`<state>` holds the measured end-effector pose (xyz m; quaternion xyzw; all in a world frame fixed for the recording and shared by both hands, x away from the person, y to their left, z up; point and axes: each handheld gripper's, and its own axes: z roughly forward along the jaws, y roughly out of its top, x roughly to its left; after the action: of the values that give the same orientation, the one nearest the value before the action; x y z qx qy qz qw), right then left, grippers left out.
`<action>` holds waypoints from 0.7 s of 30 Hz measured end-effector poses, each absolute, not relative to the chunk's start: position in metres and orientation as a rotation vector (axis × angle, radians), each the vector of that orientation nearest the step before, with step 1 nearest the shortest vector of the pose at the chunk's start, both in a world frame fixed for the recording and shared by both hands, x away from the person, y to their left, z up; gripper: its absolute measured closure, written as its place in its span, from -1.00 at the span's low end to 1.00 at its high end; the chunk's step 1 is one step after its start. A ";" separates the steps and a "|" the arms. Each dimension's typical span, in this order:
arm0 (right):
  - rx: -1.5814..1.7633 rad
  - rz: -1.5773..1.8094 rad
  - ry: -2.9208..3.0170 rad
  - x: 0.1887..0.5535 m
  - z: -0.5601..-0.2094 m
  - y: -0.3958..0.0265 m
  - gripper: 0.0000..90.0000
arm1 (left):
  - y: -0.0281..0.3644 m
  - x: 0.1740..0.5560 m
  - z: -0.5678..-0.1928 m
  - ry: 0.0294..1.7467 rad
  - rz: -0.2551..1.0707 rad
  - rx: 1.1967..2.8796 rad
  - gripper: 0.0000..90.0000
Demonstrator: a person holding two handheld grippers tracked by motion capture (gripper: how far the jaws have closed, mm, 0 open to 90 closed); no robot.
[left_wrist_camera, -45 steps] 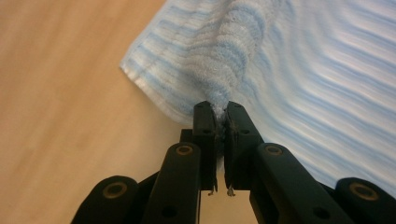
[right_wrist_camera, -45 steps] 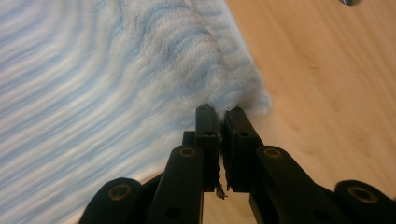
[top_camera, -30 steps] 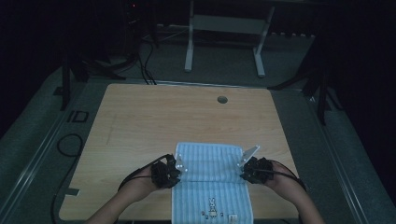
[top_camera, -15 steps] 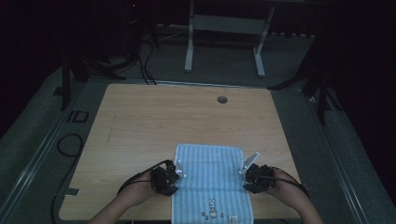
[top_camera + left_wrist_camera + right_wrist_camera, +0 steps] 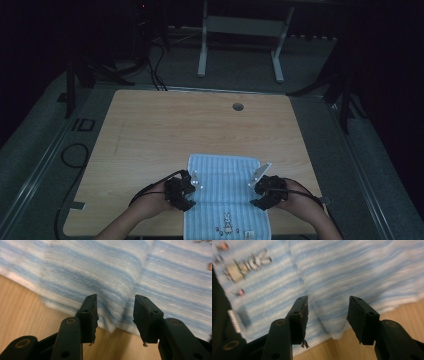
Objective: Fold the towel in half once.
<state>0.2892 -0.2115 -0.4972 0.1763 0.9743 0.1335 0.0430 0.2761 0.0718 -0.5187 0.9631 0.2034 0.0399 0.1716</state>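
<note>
My left gripper (image 5: 192, 186) sits at the left edge of the blue and white striped towel (image 5: 227, 192), and its two black jaws are partly open. They have just been opening, and a soft bump of towel edge lies between them, but the pads do not press on it. In the left gripper view, my left gripper's pads (image 5: 90, 312) stand apart with the puffy fold of the towel (image 5: 117, 285) rising in the gap and the wood of the table (image 5: 22, 315) below it. My right gripper (image 5: 257, 190) is at the right edge of the same towel, just across from the left one. Its jaws are partly open too and have just been opening, and they hold nothing. In the right gripper view, my right gripper (image 5: 328, 315) has the towel's white hem lying loose between its jaws, and a little picture of a bunny (image 5: 259, 260) (it looks fuzzy here) shows farther off on the cloth. The towel lies flat on the near part of the wooden table (image 5: 165, 130), with its near end at the table's front edge. The bunny (image 5: 227, 218) sits near that end, between my two hands. At the far side of the table there is a small round hole (image 5: 238, 106). Past the table, a grey metal stand (image 5: 240, 30) sits on the dark floor.
</note>
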 end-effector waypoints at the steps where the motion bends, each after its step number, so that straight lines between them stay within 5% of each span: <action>1: 0.554 0.363 2.979 0.293 -0.505 -0.211 0.11 | 0.071 0.278 -0.521 0.575 0.117 2.740 0.20; 21: 0.613 0.269 2.954 0.359 -0.518 -0.204 0.04 | 0.064 0.337 -0.522 0.650 0.165 2.747 0.18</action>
<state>0.3589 -0.2043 -0.5180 0.2020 0.9738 0.0885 0.0562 0.3370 0.0641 -0.5224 0.9595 0.2271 0.0578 0.1563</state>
